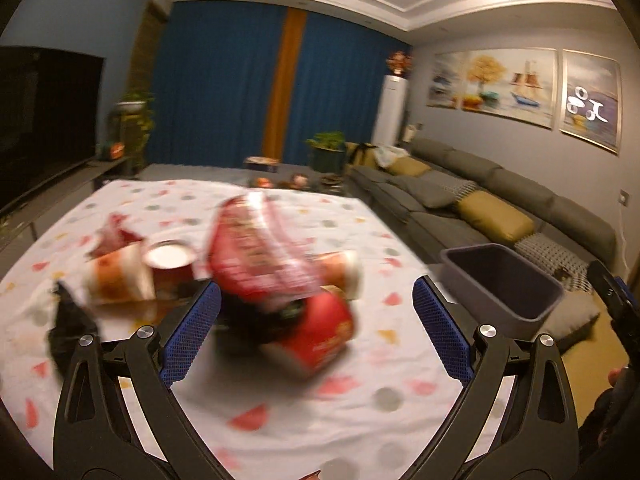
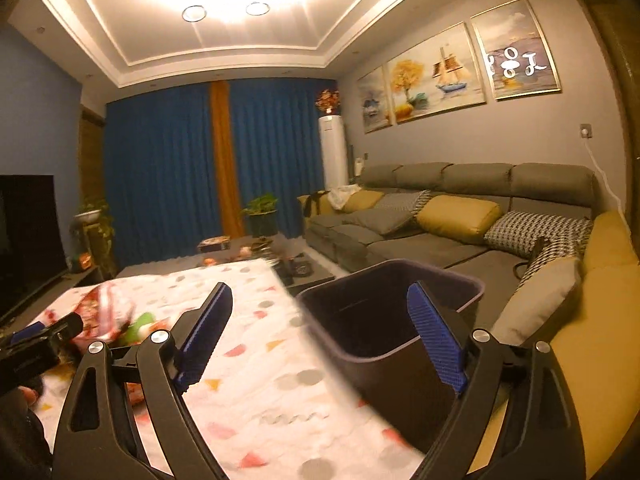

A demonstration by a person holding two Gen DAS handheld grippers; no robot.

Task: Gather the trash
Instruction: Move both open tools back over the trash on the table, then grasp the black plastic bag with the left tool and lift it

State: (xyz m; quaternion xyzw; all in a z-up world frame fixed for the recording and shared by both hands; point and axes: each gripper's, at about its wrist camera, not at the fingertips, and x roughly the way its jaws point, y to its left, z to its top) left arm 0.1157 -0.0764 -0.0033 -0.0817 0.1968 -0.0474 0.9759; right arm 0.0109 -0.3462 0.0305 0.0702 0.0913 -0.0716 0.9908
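Left tool [image 1: 316, 328] released, wide; red wrapper pile [image 1: 280, 280] dead ahead, btwn fingers, untouched. Right tool [image 2: 320, 332] released, empty; bin [image 2: 384, 320] just ahead-right off bench [image 2: 260, 360] edge. Left nearer trash.

No print can be read. The red wrapper [image 1: 256, 248] at twelve o'clock is blurred. White marks on the right painting [image 2: 516, 50] stay unclear.

You see blurred red wrappers [image 1: 256, 248], tipped paper cups [image 1: 120, 276] and a red can [image 1: 324, 336] heaped on the table, the dark bin [image 2: 384, 320] standing open beside it.
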